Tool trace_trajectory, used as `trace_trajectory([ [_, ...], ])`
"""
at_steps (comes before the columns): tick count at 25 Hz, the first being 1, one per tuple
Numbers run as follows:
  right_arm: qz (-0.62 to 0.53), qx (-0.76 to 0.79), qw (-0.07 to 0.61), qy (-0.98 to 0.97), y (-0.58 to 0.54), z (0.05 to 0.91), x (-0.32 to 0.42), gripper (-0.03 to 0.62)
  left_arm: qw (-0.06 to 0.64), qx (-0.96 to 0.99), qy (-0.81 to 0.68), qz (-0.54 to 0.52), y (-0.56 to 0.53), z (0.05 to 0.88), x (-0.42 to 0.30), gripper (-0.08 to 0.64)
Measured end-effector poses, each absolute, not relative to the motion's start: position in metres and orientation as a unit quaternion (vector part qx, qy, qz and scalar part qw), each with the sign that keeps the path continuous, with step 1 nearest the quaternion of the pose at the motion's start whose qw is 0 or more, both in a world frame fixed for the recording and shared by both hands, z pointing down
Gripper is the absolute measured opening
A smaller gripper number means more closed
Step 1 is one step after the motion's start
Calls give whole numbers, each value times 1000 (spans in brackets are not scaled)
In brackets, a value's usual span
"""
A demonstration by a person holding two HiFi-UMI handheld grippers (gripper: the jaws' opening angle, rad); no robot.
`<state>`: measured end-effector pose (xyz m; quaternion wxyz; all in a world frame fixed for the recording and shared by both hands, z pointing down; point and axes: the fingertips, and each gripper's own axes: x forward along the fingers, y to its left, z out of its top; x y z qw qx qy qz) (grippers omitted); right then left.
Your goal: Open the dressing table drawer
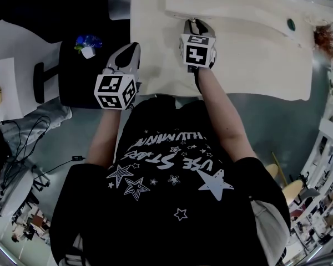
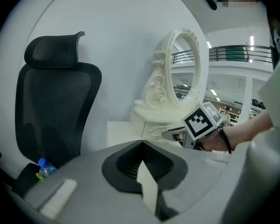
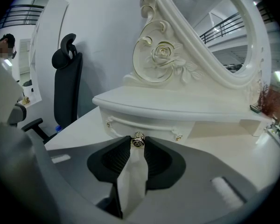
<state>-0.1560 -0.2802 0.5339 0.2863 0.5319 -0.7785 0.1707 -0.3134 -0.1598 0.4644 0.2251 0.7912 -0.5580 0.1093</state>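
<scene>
The white dressing table [image 1: 255, 60] carries a small raised drawer unit with a carved oval mirror [image 3: 214, 36]. The drawer front [image 3: 154, 125] has a small metal knob [image 3: 138, 139] at its middle and sits roughly flush under its curved top. My right gripper [image 3: 138, 143] is shut on that knob, its dark pads [image 3: 154, 158] closing on either side; in the head view the right gripper [image 1: 195, 24] reaches to the unit's front. My left gripper [image 2: 142, 144] is shut on nothing and hangs off the table's left edge, also visible as the left gripper [image 1: 130, 51].
A black office chair [image 2: 56, 106] stands left of the table, with a blue bottle [image 1: 87, 43] on its seat. Cables [image 1: 22, 143] lie on the floor at the left. A reddish dried plant [image 1: 326, 37] stands at the table's right end.
</scene>
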Motion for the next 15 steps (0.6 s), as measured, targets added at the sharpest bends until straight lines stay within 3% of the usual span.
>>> trace_trajectory([
  [15, 176, 522, 293, -782, -257, 533, -150, 123, 222, 791, -560, 108, -145, 460, -302, 2],
])
